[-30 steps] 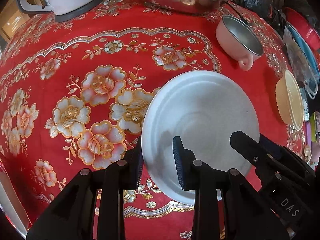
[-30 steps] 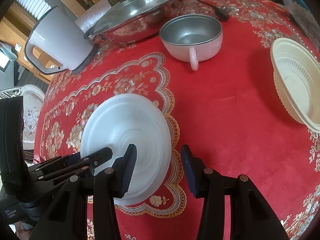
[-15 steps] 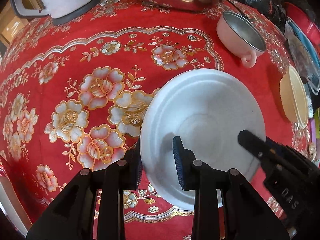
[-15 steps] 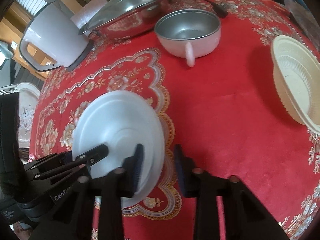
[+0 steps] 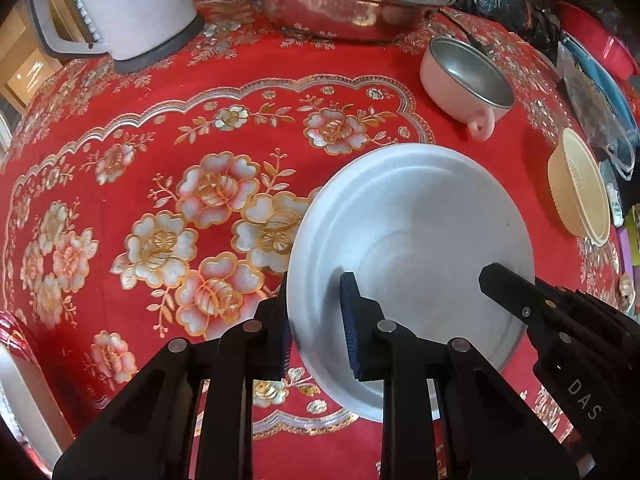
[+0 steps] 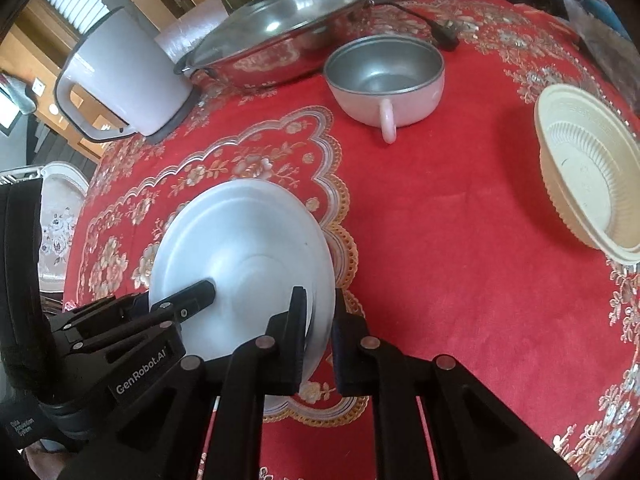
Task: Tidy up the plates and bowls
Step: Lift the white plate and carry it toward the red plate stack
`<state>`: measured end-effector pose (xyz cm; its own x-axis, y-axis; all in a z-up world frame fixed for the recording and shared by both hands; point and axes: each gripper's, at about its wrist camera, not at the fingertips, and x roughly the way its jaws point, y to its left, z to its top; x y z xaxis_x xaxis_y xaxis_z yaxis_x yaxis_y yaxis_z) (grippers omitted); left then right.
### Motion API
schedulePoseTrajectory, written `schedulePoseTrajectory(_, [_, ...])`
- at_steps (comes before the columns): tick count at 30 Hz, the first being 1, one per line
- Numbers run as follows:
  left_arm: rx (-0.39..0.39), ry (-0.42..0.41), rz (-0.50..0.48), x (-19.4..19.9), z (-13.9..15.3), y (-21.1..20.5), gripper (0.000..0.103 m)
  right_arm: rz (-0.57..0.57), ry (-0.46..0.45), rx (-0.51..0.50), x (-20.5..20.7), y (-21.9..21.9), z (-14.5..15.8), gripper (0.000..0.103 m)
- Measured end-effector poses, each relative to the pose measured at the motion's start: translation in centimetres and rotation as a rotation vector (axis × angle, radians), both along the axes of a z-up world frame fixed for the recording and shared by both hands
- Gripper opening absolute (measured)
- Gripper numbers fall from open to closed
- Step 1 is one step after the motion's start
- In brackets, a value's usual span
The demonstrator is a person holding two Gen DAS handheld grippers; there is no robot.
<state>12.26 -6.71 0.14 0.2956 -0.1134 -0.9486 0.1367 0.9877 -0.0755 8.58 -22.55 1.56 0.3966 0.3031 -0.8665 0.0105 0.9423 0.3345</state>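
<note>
Silver plate (image 5: 420, 216) near the table's near edge, on a red floral tablecloth (image 5: 160, 128), tilted

Left gripper (image 5: 316, 320): fingers straddle the plate's left rim, one outside, one inside over the dish; narrow gap, pads look closed on the rim

Right gripper (image 6: 318, 332): fingers pinch the plate's right rim, nearly closed on it

Pink bowl (image 6: 386, 76) with handle toward the far edge; cream bowl (image 6: 588, 184) at the right edge, apart from the plate

Steel pan with lid (image 6: 280, 36) and white kettle (image 6: 116, 76) along the far edge
</note>
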Motion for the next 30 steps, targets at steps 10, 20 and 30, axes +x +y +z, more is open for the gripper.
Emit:
schedulePoseTrajectory(10, [-0.014, -0.020, 0.050, -2.3, 2.1, 3.3, 0.021, 0.049, -0.031, -0.007, -1.3, 2.9, 2.0, 0.009])
schedulePoseTrajectory(20, [0.005, -0.032, 0.148, -5.3, 3.5, 9.4, 0.021, 0.155, -0.052, -0.004, -2.4, 8.8, 3.2, 0.010])
schedulePoseTrajectory(30, [0.028, -0.054, 0.288, -8.2, 5.2, 17.9, 0.021, 0.296, -0.075, 0.009, -3.0, 17.1, 4.0, 0.011])
